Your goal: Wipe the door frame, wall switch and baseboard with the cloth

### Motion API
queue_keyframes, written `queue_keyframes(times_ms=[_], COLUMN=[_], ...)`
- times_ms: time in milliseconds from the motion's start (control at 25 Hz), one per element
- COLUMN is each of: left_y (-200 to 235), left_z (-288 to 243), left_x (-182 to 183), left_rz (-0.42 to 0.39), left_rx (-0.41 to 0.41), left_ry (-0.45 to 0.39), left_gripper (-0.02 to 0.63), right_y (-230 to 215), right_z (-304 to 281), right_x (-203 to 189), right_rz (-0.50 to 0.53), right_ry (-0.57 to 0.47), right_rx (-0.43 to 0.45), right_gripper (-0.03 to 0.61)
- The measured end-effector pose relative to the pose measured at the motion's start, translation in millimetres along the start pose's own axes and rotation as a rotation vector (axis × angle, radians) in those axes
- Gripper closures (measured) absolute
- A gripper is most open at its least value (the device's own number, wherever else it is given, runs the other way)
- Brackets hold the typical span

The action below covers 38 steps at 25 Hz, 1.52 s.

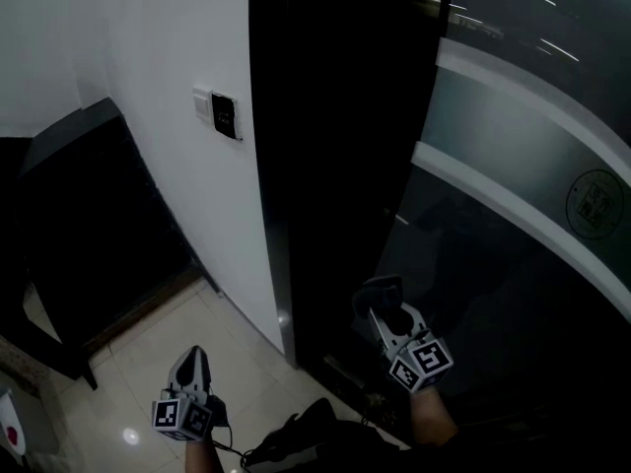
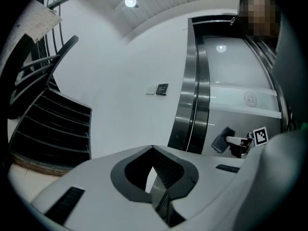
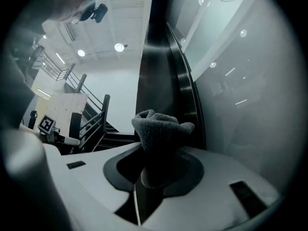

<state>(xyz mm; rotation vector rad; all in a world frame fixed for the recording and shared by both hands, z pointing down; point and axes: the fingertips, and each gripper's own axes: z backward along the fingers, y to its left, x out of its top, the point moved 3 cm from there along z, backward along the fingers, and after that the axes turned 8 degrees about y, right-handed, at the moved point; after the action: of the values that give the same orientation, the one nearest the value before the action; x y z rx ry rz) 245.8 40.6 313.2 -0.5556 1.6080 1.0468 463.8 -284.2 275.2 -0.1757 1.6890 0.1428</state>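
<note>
My right gripper point(image 1: 385, 308) is shut on a dark grey cloth point(image 1: 379, 288), held low against the black door frame point(image 1: 335, 166). In the right gripper view the bunched cloth point(image 3: 161, 126) sticks out of the jaws, right before the frame's dark edge point(image 3: 159, 66). My left gripper point(image 1: 192, 365) hangs low over the floor tiles, left of the frame, shut and empty. In its own view the left gripper point(image 2: 153, 150) has its tips together. The wall switch point(image 1: 225, 116) sits on the white wall, well above both grippers; the wall switch point(image 2: 162, 89) also shows in the left gripper view.
A glass door point(image 1: 523, 215) with a round sticker point(image 1: 596, 200) fills the right side. A black staircase point(image 1: 89, 225) stands against the wall at the left. Pale floor tiles point(image 1: 168, 333) lie below, and a cable trails from the left gripper.
</note>
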Motion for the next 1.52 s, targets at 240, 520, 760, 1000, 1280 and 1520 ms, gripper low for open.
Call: queue_keyframes(times_ms=[240,520,760,1000,1280,1520], left_y=[-2,14,21,26,27,22], left_z=[11,30,43,47,48,46], left_x=[-9,-11,-16,-22,-22,-23], left_rz=[-0.041,0.036,0.052,0.032,0.046,0.031], left_rx=[0.004,0.046,0.079,0.1,0.11,0.115], left_ry=[0.012,-0.016,-0.021,-0.016,-0.012,0.009], left_gripper=[0.623,0.623,0.623,0.623,0.623,0.621], right_y=[16,18,33,35,31,24], right_z=[3,-3,-15,-18,-14,-12], right_x=[-10,-21,-21,-22,-26,-25], right_rz=[0.012,-0.044,-0.011,-0.028,-0.033,-0.07], right_ry=[-0.002,0.004,0.016,0.016,0.017,0.007], right_rx=[0.027,0.043,0.072,0.092,0.093,0.083], right_gripper=[0.479,0.486,0.491,0.491,0.491,0.491])
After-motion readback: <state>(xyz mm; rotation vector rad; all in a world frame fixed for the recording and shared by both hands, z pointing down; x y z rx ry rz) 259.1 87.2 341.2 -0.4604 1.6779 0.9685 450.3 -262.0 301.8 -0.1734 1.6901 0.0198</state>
